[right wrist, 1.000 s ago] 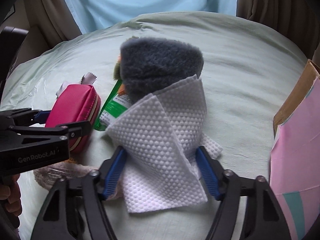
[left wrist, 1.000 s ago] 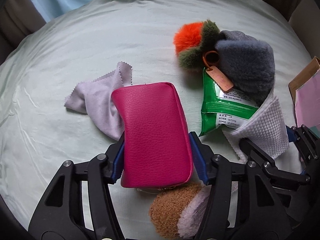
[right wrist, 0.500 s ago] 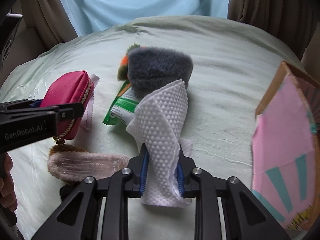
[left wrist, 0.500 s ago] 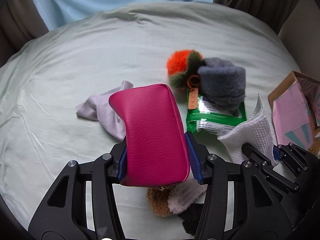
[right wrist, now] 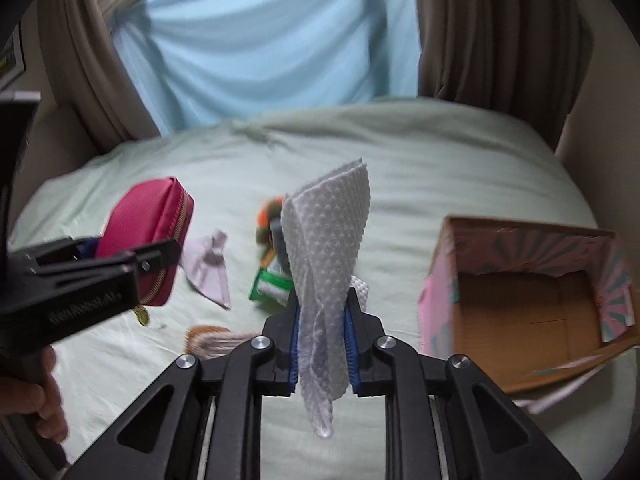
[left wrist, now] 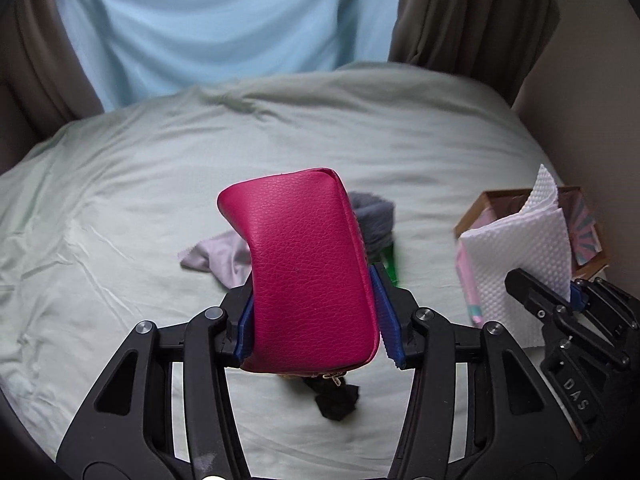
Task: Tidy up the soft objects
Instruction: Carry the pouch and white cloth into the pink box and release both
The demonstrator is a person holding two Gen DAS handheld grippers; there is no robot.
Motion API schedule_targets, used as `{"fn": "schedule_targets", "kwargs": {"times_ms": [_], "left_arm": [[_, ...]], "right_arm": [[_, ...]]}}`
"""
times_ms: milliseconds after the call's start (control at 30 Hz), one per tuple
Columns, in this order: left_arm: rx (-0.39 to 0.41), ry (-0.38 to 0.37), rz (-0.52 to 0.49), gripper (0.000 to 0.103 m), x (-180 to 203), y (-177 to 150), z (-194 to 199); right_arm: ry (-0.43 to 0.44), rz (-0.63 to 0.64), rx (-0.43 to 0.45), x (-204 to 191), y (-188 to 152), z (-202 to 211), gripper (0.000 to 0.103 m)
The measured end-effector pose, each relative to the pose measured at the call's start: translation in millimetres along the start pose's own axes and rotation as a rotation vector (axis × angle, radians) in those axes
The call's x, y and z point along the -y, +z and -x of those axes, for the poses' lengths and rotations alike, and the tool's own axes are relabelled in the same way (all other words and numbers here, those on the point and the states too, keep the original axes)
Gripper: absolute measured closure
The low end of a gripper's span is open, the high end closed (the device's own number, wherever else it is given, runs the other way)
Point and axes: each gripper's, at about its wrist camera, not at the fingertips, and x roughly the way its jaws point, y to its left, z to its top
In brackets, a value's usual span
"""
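above pale bedsheet, left gripper clamping pouch, right gripper clamping towel

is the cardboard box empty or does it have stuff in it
Empty, as far as visible: the right wrist view shows only bare brown floor inside the cardboard box.

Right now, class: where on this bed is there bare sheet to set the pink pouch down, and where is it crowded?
Bare sheet lies left of the lilac cloth and beyond the items toward the curtains. It is crowded between that cloth and the box.
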Motion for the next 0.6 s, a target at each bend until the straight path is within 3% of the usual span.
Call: {"fn": "schedule_targets", "kwargs": {"times_ms": [300, 600], "left_arm": [[0.053, -0.04, -0.006, 0.056, 75, 40, 66], [0.028, -0.076, 0.003, 0.056, 183, 53, 78]], "right_arm": [[-0.055, -0.061, 0.065, 56, 34, 90, 0.086], [-0.069, -0.058, 0.02, 147, 57, 133, 0.086]]}}
